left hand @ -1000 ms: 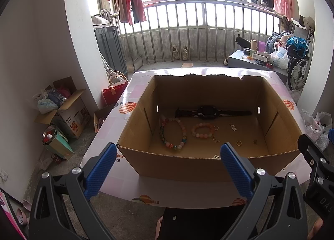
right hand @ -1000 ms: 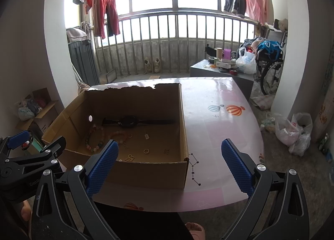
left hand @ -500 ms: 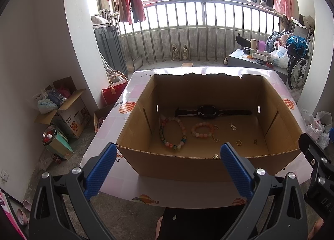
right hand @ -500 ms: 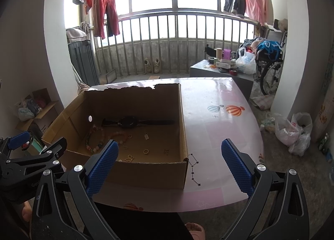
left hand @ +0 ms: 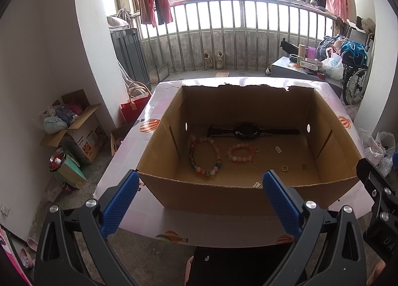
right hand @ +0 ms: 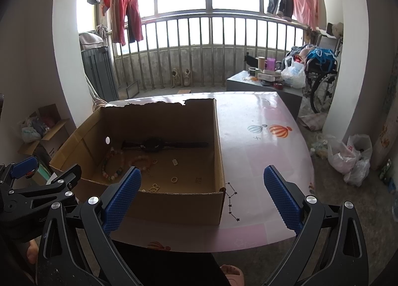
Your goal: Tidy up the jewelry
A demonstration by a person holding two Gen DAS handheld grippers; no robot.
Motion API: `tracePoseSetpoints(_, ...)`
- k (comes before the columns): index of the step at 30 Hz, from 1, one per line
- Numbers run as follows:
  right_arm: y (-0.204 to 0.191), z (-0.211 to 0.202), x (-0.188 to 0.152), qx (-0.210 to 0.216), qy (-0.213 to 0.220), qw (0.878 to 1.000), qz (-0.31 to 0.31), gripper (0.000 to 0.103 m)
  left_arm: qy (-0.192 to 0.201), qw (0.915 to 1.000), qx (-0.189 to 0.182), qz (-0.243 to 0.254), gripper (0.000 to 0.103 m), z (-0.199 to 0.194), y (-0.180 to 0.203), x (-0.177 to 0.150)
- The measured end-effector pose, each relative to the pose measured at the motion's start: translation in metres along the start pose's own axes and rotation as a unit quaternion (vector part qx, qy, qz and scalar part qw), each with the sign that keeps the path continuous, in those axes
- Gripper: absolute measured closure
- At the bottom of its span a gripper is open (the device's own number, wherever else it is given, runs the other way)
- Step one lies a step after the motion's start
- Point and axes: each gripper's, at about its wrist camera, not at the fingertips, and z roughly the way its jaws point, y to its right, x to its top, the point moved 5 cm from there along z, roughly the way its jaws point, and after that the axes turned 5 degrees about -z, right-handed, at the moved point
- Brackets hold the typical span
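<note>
An open cardboard box (left hand: 223, 194) (right hand: 174, 205) stands on the pink table (right hand: 261, 141). Inside it lie a black watch (left hand: 246, 131) (right hand: 155, 145) along the far wall, a large multicoloured bead bracelet (left hand: 204, 155) (right hand: 112, 165), a smaller pink bead bracelet (left hand: 240, 153) (right hand: 141, 160), a gold ring (left hand: 284, 168) (right hand: 174, 179) and several small charms. My left gripper (left hand: 200, 202) hovers open in front of the box's near wall, nothing between its blue pads. My right gripper (right hand: 202, 200) is open too, over the box's near right corner, and holds nothing.
The table's right half (right hand: 273, 161) shows only its balloon print. On the floor to the left stand an open carton (left hand: 74, 126), a red bag (left hand: 133, 108) and a green box (left hand: 64, 169). Plastic bags (right hand: 353, 159) and a wheelchair (right hand: 323, 82) are on the right, a railing behind.
</note>
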Motion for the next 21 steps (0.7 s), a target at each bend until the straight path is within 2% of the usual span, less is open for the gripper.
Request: tracePoseSetpoints(21,0.0043,0.001,0.0029,-0.002,0.003,1.0,0.009,0.008,0.007,0.9999,-0.004,0.011,0.005,-0.0027,0.0092,-0.0043)
